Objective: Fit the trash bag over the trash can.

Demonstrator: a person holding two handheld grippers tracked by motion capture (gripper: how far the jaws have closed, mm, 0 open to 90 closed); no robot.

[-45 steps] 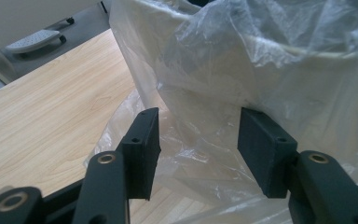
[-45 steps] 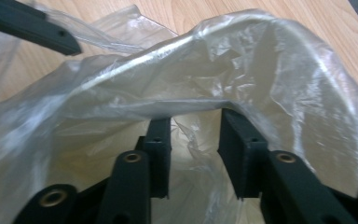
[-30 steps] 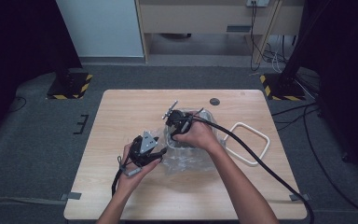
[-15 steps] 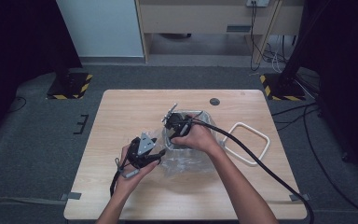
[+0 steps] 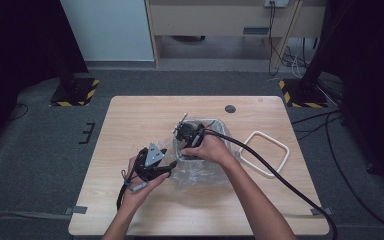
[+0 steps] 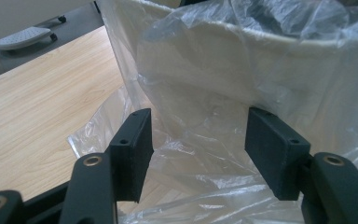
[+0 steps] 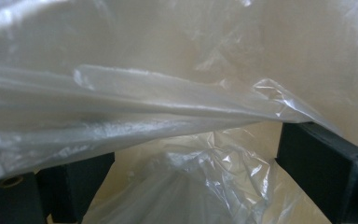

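A small white bin lined with a clear plastic bag stands mid-table. My right gripper reaches down into the bin's left side. In the right gripper view its jaws stand wide apart and have just been opening; a fold of bag film drapes across them, pressed by neither pad. My left gripper lies low at the bin's left. Its jaws are open and have widened a little, with loose bag film between them and the bin wall just beyond.
A white rounded-square ring lies flat to the right of the bin. A small dark disc sits near the table's far edge. The right gripper's thick black cable trails off to the front right corner.
The right hand has edged slightly toward the near side over the bin. The left gripper has stayed in place.
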